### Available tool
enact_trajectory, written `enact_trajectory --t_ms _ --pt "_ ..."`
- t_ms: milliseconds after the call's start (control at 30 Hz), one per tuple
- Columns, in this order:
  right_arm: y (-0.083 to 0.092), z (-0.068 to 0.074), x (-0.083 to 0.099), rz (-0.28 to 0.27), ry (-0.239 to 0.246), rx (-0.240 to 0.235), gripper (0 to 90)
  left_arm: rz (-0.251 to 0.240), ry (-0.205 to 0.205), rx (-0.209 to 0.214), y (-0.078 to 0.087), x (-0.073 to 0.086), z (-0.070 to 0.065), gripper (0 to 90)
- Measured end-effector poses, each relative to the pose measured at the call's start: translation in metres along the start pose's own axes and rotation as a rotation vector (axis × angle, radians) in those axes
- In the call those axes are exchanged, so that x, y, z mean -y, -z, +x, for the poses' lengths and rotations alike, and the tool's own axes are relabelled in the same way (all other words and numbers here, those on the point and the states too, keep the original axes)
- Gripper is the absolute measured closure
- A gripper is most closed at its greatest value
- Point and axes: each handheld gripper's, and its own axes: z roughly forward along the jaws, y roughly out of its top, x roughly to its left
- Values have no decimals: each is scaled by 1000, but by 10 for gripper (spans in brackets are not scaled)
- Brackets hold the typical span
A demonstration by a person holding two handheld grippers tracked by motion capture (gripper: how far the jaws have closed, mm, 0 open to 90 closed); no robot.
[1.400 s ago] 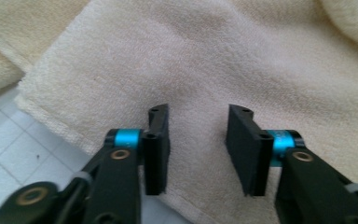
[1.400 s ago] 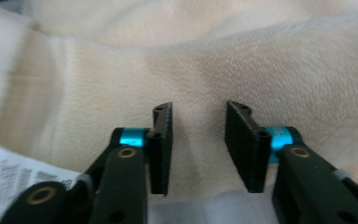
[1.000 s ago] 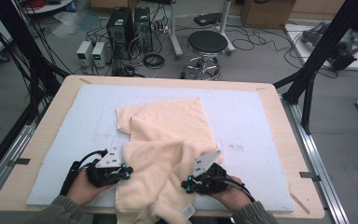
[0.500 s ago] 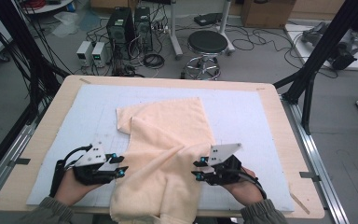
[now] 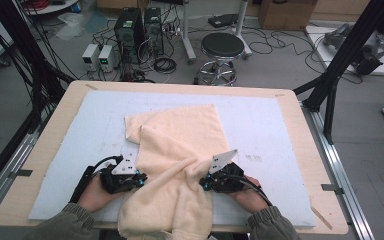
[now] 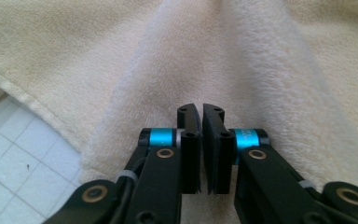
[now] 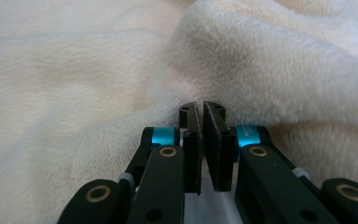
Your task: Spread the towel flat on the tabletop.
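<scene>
Even, soft room light; close views blurred

The high view is evenly lit, with faint shadows under the folds of the cream terry towel (image 5: 180, 150). Both gripper views look hazy; the towel's nap blurs at the far edges, and the near black jaws stay sharper.

right gripper (image 7: 200, 109): jaws just closed, pads nearly together | towel (image 7: 270, 60): cream fold at the tips, pinched edge between the pads

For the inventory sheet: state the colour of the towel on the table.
The towel is a plain pale cream-yellow; the high view shows it best.
</scene>
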Motion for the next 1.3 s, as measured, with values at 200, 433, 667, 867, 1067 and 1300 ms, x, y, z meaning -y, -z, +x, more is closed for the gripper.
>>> enact_trajectory --t_ms 200,433,667,867,1067,1300 --pt "32 28 11 -5 36 -17 865 -7 31 47 20 18 -8 867" --pt "74 63 22 -142 41 -75 769 -55 48 118 52 30 -25 852" --pt "86 40 4 -187 38 65 659 -165 62 16 61 11 -4 668" --pt "49 -5 -4 -111 3 92 593 -115 82 -15 21 1 21 550" --pt "27 -33 2 -76 -86 82 537 -41 42 74 -3 6 19 546" --pt "26 -25 22 -63 -125 66 544 -4 -25 90 7 7 6 826"
